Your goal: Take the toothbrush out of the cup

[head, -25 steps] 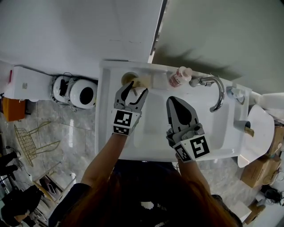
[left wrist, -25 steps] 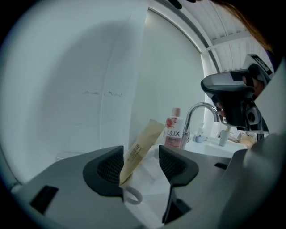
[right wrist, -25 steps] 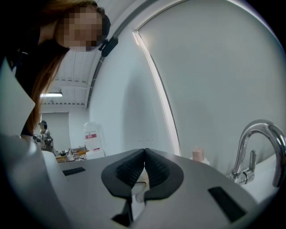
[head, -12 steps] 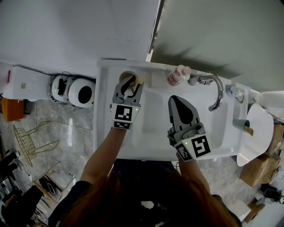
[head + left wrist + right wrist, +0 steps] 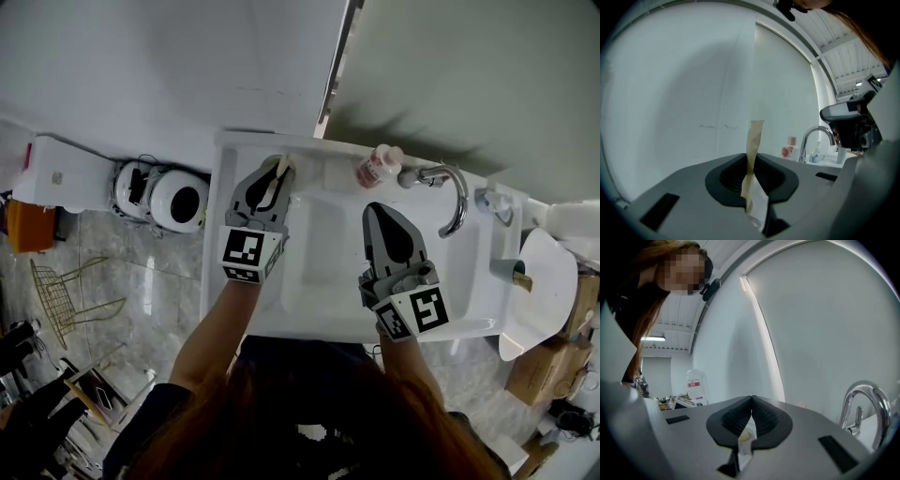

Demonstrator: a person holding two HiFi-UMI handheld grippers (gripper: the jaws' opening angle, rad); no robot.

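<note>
Left tongs (image 5: 750,161) just closing on toothbrush (image 5: 754,137), upright between them

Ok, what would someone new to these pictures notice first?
First the left gripper at the back left corner of the white sink: its jaws have just been closing on a tan toothbrush upright between them. The right gripper hangs shut and empty over the basin, beside the tap.
</note>
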